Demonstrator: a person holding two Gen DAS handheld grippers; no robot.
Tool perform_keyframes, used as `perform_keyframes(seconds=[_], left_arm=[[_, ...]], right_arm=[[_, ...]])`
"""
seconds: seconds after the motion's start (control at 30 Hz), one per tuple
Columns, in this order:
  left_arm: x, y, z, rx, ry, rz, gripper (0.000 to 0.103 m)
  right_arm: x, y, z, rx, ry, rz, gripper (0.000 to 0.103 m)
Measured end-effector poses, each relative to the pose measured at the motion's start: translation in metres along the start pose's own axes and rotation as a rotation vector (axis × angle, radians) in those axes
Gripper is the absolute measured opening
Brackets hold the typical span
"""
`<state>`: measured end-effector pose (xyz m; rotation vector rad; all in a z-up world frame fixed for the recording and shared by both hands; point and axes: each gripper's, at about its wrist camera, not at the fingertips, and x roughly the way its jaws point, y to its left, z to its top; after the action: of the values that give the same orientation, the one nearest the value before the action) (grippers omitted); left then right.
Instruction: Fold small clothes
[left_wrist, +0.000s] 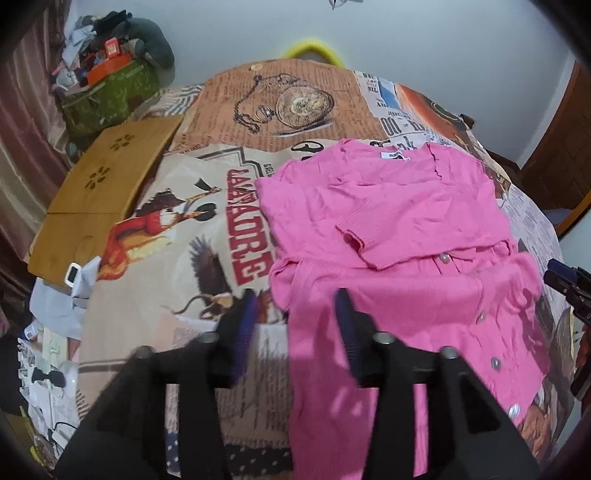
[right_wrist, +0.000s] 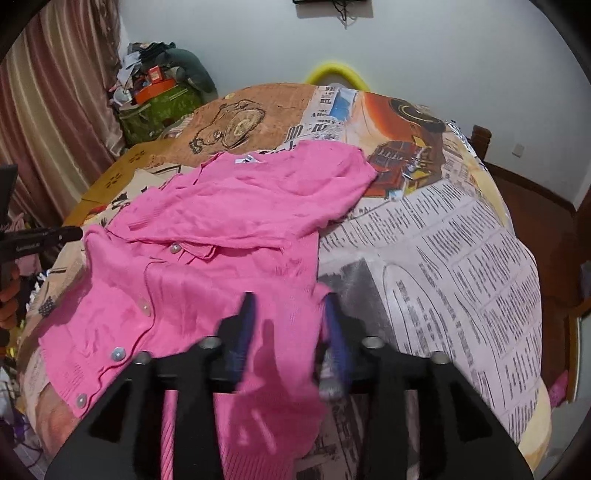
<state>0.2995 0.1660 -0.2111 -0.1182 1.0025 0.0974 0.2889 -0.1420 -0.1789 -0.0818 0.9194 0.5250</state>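
Observation:
A small pink buttoned cardigan (left_wrist: 388, 229) lies on the printed bedspread (left_wrist: 177, 229), its lower half folded up over the body, one short sleeve folded across the chest. My left gripper (left_wrist: 295, 299) is open just above the cardigan's near left edge; the cloth lies below the jaws and neither finger grips it. My right gripper (right_wrist: 290, 302) is open over the cardigan (right_wrist: 221, 229) at its near right corner, with pink cloth between and under the fingers. The right gripper's tip shows at the right edge of the left wrist view (left_wrist: 565, 280).
A wooden lap tray (left_wrist: 99, 184) lies at the bed's far left. A green bag piled with clutter (left_wrist: 107, 88) stands by the curtain. A yellow ring (left_wrist: 314, 48) sits behind the bed. Newspaper-print bedspread (right_wrist: 443, 258) spreads to the right.

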Motion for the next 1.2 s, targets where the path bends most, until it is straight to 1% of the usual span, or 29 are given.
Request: perform_keyframes(seconds=[0.07, 0.13, 0.23, 0.37, 0.47, 0.53, 0.6, 0.63, 0.67, 0.7, 0.73, 0.77, 0.8, 0.83, 0.87, 0.93, 1.0, 1.07, 1.2], left_arm=[[-0.008, 0.005, -0.009, -0.006, 0.005, -0.007, 0.052], [-0.013, 0.010, -0.019, -0.019, 0.018, -0.015, 0.052], [-0.016, 0.017, -0.041, -0.041, 0.057, -0.040, 0.052], [-0.010, 0.017, -0.067, -0.033, 0.112, -0.032, 0.052], [-0.004, 0.019, -0.082, -0.062, 0.160, -0.080, 0.052], [-0.003, 0.016, -0.088, -0.067, 0.174, -0.103, 0.052], [-0.004, 0.011, -0.094, -0.063, 0.163, -0.104, 0.052], [-0.005, 0.009, -0.095, -0.061, 0.161, -0.106, 0.049], [-0.005, 0.006, -0.095, -0.061, 0.158, -0.114, 0.040], [-0.005, 0.005, -0.096, -0.063, 0.159, -0.130, 0.034], [-0.006, 0.003, -0.095, -0.064, 0.159, -0.136, 0.022], [-0.006, 0.000, -0.094, -0.060, 0.157, -0.136, 0.009], [-0.006, -0.002, -0.094, -0.057, 0.157, -0.134, 0.007], [-0.007, -0.005, -0.093, -0.051, 0.151, -0.126, 0.007], [-0.007, -0.007, -0.092, -0.042, 0.146, -0.117, 0.006], [-0.011, -0.009, -0.091, -0.021, 0.133, -0.100, 0.006], [-0.018, -0.011, -0.087, -0.007, 0.106, -0.092, 0.006], [-0.029, -0.009, -0.079, -0.004, 0.065, -0.082, 0.006], [-0.050, -0.004, -0.056, -0.018, -0.011, -0.083, 0.006]], right_arm=[[-0.006, 0.001, -0.004, -0.001, 0.003, 0.006, 0.043], [-0.014, 0.002, -0.011, -0.002, 0.011, 0.010, 0.044], [-0.022, 0.004, -0.025, -0.007, 0.031, 0.014, 0.047], [-0.019, 0.006, -0.045, -0.011, 0.094, 0.012, 0.047], [-0.016, 0.005, -0.059, 0.003, 0.145, 0.024, 0.047], [-0.014, 0.006, -0.067, 0.000, 0.161, 0.023, 0.047], [-0.010, 0.006, -0.074, 0.008, 0.192, 0.038, 0.047], [-0.008, 0.006, -0.078, 0.013, 0.198, 0.046, 0.047], [-0.009, 0.007, -0.079, 0.013, 0.184, 0.044, 0.047], [-0.009, 0.007, -0.080, 0.011, 0.180, 0.045, 0.047], [-0.009, 0.007, -0.079, 0.017, 0.178, 0.058, 0.040], [-0.008, 0.006, -0.079, 0.029, 0.177, 0.083, 0.028], [-0.007, 0.006, -0.079, 0.043, 0.180, 0.106, 0.022], [-0.007, 0.007, -0.079, 0.044, 0.179, 0.113, 0.010], [-0.006, 0.010, -0.080, 0.038, 0.179, 0.117, 0.008], [-0.007, 0.015, -0.079, 0.018, 0.175, 0.121, 0.007], [-0.011, 0.018, -0.076, 0.007, 0.168, 0.146, 0.007], [-0.018, 0.022, -0.073, -0.015, 0.138, 0.141, 0.007], [-0.034, 0.022, -0.052, -0.019, 0.057, 0.143, 0.007]])
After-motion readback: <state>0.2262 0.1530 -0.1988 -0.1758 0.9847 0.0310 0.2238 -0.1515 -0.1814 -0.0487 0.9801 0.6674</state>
